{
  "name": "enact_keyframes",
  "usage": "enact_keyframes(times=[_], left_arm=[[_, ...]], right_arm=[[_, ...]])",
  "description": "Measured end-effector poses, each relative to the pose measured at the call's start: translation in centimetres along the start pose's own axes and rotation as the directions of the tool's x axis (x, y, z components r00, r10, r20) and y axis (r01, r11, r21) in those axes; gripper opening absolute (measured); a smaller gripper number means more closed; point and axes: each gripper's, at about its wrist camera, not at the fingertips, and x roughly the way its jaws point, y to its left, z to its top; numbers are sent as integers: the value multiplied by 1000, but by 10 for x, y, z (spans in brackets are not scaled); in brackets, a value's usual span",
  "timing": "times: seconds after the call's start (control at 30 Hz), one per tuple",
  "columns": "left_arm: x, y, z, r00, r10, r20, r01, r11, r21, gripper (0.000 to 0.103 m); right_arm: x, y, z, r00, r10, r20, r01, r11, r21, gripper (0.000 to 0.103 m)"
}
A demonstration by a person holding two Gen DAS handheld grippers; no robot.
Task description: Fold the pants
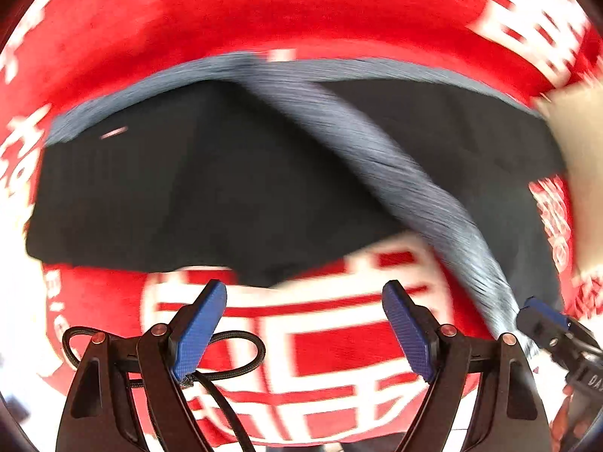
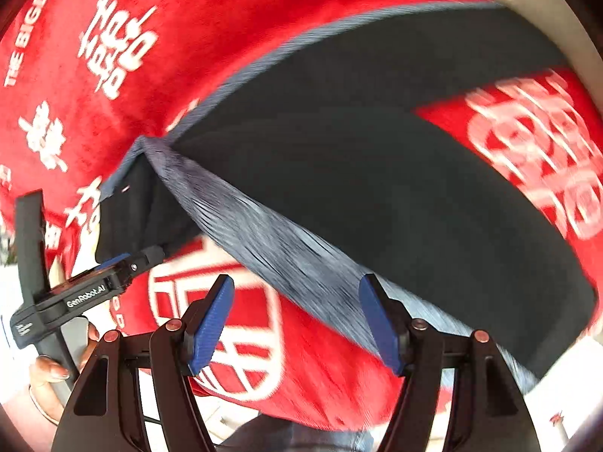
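Under you lies a red cloth (image 1: 339,11) with white print, covering the surface. On it the pants (image 1: 188,188) lie spread, dark with a grey ribbed waistband (image 1: 395,165). From your left camera their long axis runs left to right across the cloth, while the waistband crosses diagonally toward the lower right. From your right camera the waistband (image 2: 271,241) runs from a peak at centre left down to the lower right. Your left hand-held gripper (image 1: 305,324) stands wide, nothing between its blue pads (image 1: 199,331), over bare cloth beside the pants' near edge. Your right hand-held gripper (image 2: 297,320) also stands wide, the waistband passing just beyond its right pad (image 2: 377,324); motion blur hides whether they touch.
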Motion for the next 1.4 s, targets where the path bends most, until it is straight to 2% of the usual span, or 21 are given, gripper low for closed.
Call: enact_keyframes(times=[0.17,0.27,0.47,0.67,0.87,0.9,0.93,0.97,1.0,1.03,1.07,1.1,1.17,1.23,1.4], left_arm=[[6,-37,-6,997,-70,-17,71,995,69,86],[10,-48,-5,997,-76,-20,78,990,117,86],[12,-72,-14,992,-121,-22,123,983,135,86],[31,-82,-9,990,-127,-69,134,984,114,86],[47,-101,-6,990,-104,-98,113,990,84,86],[50,-106,-5,989,-103,-107,112,991,78,86],[52,-112,-4,988,-106,-111,114,991,76,86],[53,-116,-4,987,-116,-111,124,990,72,84],[53,-121,-3,985,-137,-106,144,987,67,79],[52,-125,-2,982,-159,-107,166,984,65,59],[54,-129,-1,979,-171,-115,179,982,67,38],[56,-137,0,974,-180,-134,191,979,70,33],[54,-146,3,974,-189,-126,199,977,75,31],[46,-152,10,974,-198,-114,208,975,82,25],[20,-157,36,971,-225,-82,229,972,50,25]], right_arm=[[-14,-42,-47,996,-84,42,78,989,128,73],[-23,-67,-73,991,-115,62,99,973,210,73],[-30,-108,-119,977,-203,68,171,929,328,73],[-35,-146,-121,975,-193,107,147,931,335,73],[-36,-184,-113,988,-96,120,53,944,326,71],[-37,-189,-112,990,-75,118,34,947,320,68],[-38,-192,-112,993,-53,108,16,950,313,49],[-38,-198,-106,996,-16,83,-10,951,310,26],[-39,-201,-100,998,0,65,-20,950,313,15],[-42,-204,-97,998,18,53,-33,950,309,8],[-47,-206,-94,998,35,49,-49,952,303,7],[-55,-208,-89,997,67,46,-77,954,290,6],[-71,-212,-78,993,106,51,-115,959,258,3],[-87,-211,-64,989,134,56,-143,966,217,3],[-130,-205,-14,977,185,104,-197,973,117,3]])
